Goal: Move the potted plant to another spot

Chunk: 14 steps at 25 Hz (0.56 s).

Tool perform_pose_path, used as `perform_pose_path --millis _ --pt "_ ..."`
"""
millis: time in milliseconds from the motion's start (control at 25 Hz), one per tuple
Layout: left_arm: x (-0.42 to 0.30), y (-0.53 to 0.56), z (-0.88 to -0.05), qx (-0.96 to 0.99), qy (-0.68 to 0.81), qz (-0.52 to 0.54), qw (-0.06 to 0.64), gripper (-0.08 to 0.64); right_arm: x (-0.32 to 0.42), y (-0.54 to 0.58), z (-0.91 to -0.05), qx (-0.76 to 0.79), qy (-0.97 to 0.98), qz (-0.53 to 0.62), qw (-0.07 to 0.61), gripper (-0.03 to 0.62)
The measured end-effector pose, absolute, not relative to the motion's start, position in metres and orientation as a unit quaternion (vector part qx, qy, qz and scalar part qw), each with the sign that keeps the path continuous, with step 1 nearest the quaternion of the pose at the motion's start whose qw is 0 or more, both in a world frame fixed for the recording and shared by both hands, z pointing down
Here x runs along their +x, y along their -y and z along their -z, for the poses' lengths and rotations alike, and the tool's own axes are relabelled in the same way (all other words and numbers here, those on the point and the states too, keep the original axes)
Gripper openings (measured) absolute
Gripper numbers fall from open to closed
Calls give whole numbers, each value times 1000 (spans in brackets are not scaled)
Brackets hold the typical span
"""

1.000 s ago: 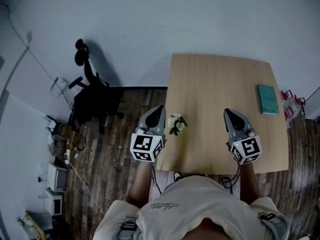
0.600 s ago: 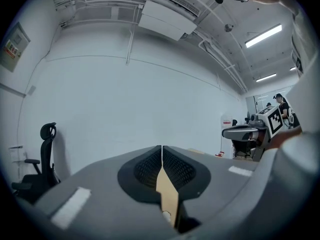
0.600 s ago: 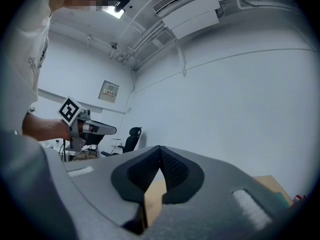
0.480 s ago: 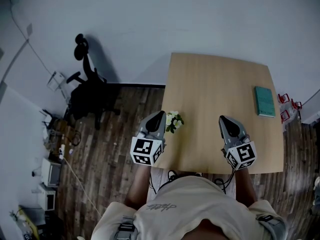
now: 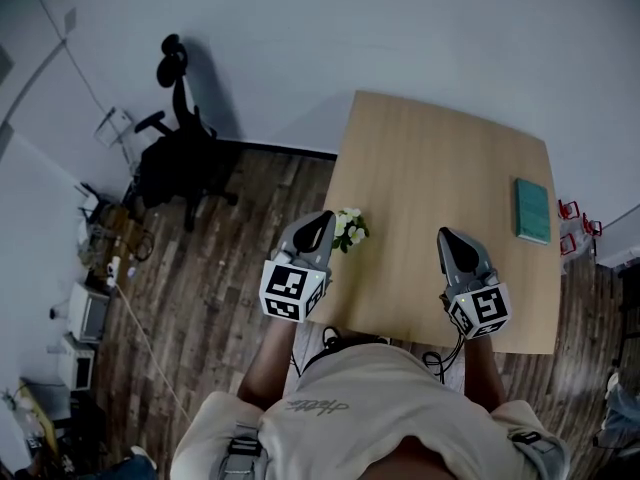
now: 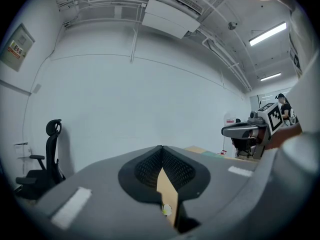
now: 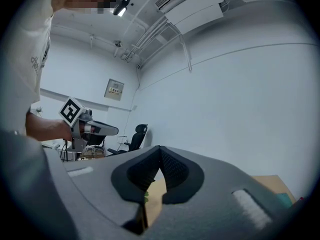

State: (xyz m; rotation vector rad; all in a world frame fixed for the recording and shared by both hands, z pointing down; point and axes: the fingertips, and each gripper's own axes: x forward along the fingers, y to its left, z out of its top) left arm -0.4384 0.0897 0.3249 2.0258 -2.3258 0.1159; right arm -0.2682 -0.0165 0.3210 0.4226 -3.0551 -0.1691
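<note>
Ok, status. Containers: 1 pot only, under potted plant (image 5: 349,229). Pot body hidden by white blooms + green leaves in head view, so visible contents = just that foliage.

Counts: 1 plant, 1 teal book (image 5: 533,210), 1 table (image 5: 430,158), 2 grippers, 1 office chair (image 5: 175,163) on wood floor (image 5: 215,268).

Plant location: table's left edge, toward the near side, just beside tip of left gripper (image 5: 320,220), on its right. Can't tell touching vs apart from above.

Orientation: blooms up toward head cam, so long axis reads vertical, upright. No lean visible.

Left gripper: jaws clenched tip to tip, nothing pinched. Only a sliver of table + a pale bloom seen through the gap below the tips in left gripper view.

Right gripper (image 5: 447,236): likewise clamped together, empty, over table, well apart from plant. Book further right, near table's right edge.

Level aim on both, away from person's torso (image 5: 380,408).
</note>
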Motion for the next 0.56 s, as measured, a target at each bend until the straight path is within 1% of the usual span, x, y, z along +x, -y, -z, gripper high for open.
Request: perform_pose_path --millis 560 --pt "-431 -81 -332 669 741 -48 35 17 -263 25 -326 144 988 41 25 2"
